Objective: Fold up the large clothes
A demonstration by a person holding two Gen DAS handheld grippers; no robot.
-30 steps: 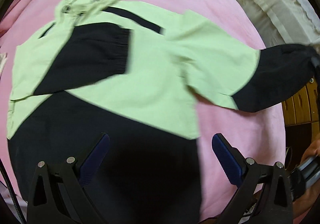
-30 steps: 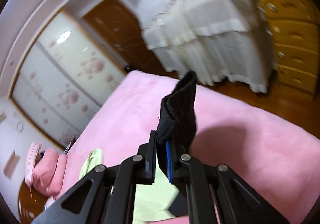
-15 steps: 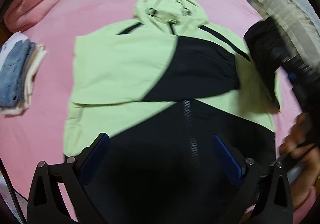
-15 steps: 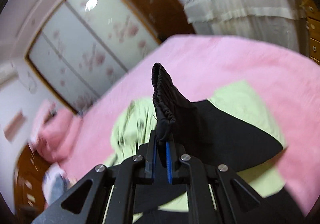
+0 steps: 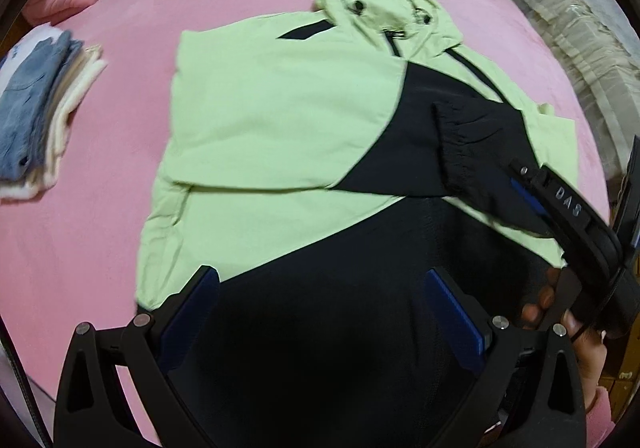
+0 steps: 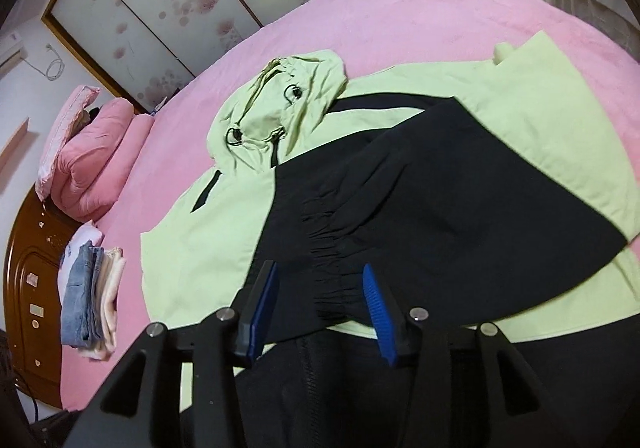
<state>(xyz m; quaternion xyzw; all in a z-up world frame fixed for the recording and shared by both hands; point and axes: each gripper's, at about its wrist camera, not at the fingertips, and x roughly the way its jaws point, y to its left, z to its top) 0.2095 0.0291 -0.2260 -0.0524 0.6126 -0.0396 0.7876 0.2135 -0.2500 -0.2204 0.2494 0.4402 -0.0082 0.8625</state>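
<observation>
A light green and black hooded jacket (image 5: 280, 119) lies flat on the pink bed, hood (image 5: 380, 7) at the far end; it also shows in the right wrist view (image 6: 208, 240). Both sleeves are folded across the chest. The right sleeve's black elastic cuff (image 6: 332, 260) lies on the jacket's middle. My right gripper (image 6: 320, 300) is open, its fingers either side of that cuff and just above it; it also shows in the left wrist view (image 5: 560, 203). My left gripper (image 5: 320, 312) is open and empty above the black hem.
A stack of folded clothes (image 5: 36, 111) lies on the bed (image 5: 100, 248) left of the jacket, also in the right wrist view (image 6: 92, 296). Pink pillows (image 6: 88, 159) sit at the headboard. A white frilled cover (image 5: 580, 47) is beyond the bed's right side.
My right gripper carried the black cuff across the jacket, laid it on the chest and opened. My left gripper's view swung left; the jacket sits more centred.
</observation>
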